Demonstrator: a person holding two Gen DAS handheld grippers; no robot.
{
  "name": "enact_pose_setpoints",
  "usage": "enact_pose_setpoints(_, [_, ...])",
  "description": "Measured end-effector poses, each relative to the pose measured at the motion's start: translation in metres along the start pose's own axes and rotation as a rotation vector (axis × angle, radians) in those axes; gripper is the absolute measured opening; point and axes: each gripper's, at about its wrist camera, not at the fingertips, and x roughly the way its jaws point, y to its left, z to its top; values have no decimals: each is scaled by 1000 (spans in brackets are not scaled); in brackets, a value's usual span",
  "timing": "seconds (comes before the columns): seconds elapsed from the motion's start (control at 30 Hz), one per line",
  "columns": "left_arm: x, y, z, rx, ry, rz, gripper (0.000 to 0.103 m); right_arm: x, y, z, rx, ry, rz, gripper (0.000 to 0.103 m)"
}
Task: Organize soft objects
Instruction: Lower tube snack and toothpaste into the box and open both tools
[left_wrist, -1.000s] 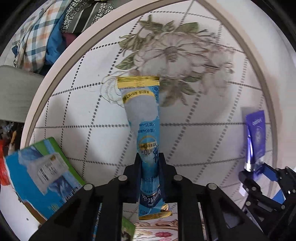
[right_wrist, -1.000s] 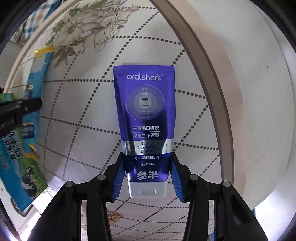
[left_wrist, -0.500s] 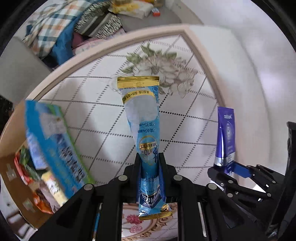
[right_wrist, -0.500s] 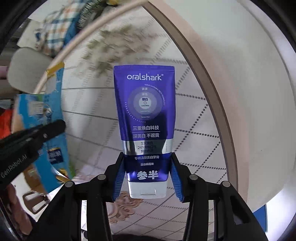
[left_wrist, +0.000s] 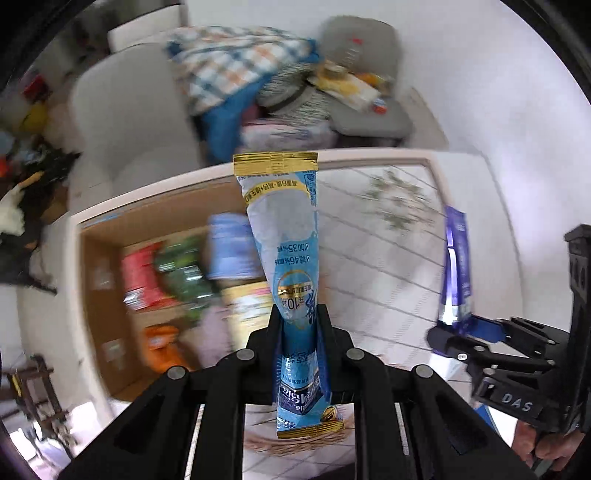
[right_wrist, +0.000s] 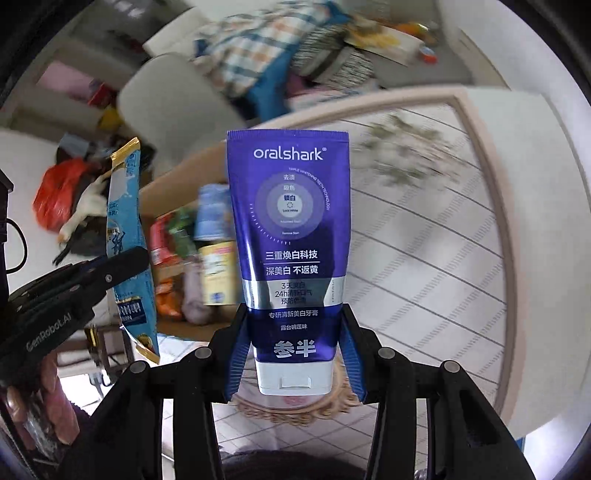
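Both tubes lifted off the surface and swung toward the cardboard box

The left hand-held gripper (left_wrist: 298, 325) clamps a thin, crinkly blue sachet tube (left_wrist: 282, 236); the right hand-held gripper (right_wrist: 295, 350) clamps a glossy purple toothpaste tube (right_wrist: 290, 236). A second ago both hung over the patterned surface (left_wrist: 380, 266); now the cardboard box (left_wrist: 110, 266) of soft packets lies just behind them, so dropping in looks next.

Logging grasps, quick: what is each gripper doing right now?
Left gripper: closed on the light blue sachet.
Right gripper: closed on the purple toothpaste tube.
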Motion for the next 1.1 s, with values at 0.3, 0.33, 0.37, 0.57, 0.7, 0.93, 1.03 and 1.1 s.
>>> enact_pose_setpoints(0.3, [12, 130, -29, -142, 44, 135, 13, 56, 121, 0, -163, 18, -178, 48])
enact_pose_setpoints(0.33, [19, 138, -31, -148, 57, 144, 13, 65, 126, 0, -172, 28, -197, 48])
enact_pose_setpoints(0.37, [25, 145, -33, -152, 71, 152, 13, 74, 133, 0, -181, 33, -225, 48])
enact_pose_setpoints(0.57, [74, 185, -37, -202, 168, 181, 14, 129, 145, 5, -208, 61, -378, 48])
enact_pose_setpoints(0.7, [98, 196, -41, -199, 208, 182, 14, 148, 148, 4, -200, 73, -436, 48])
enact_pose_setpoints(0.93, [121, 201, -43, -196, 306, 175, 23, 170, 137, 6, -158, 106, -476, 50])
enact_pose_setpoints(1.03, [118, 208, -45, -250, 282, 127, 30, 172, 130, 8, -111, 127, -443, 51])
enact_pose_setpoints(1.1, [112, 211, -47, -273, 264, 127, 35, 166, 130, 9, -101, 104, -432, 54])
